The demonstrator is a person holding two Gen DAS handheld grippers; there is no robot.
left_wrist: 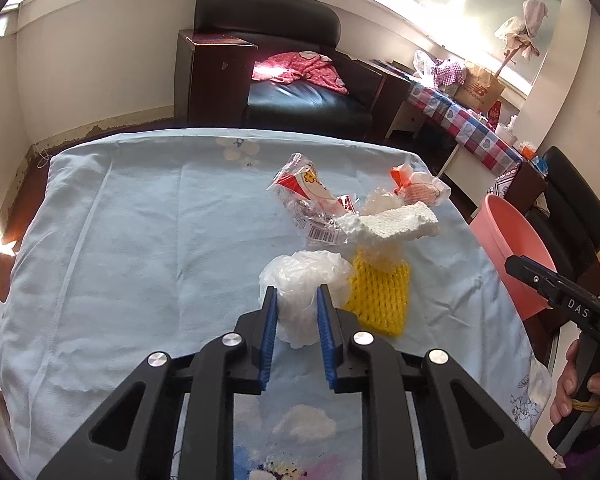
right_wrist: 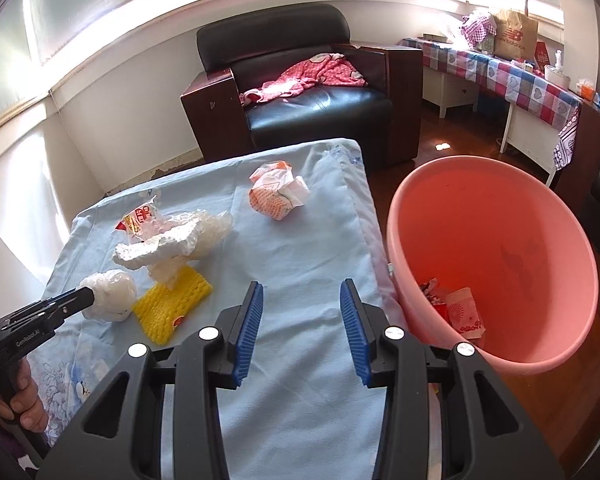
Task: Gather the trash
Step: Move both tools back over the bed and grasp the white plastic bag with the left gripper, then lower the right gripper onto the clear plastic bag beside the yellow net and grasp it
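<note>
Blue cloth (left_wrist: 140,240) covers the table where the trash lies. Beside the table stands the pink bucket (right_wrist: 496,216), with a few scraps already at its bottom. Next in size is the trash pile: white foam (left_wrist: 388,228) on top, yellow net (left_wrist: 380,300) below, and a clear wrapper (left_wrist: 304,192) behind. The left gripper (left_wrist: 297,304) has its 2 blue pads squeezed on the white plastic ball (left_wrist: 304,280). I think the ball is soft, so squeeze gently, lift straight up, then carry it over the bucket. The right gripper (right_wrist: 302,308) is about half open and holds nothing.
</note>
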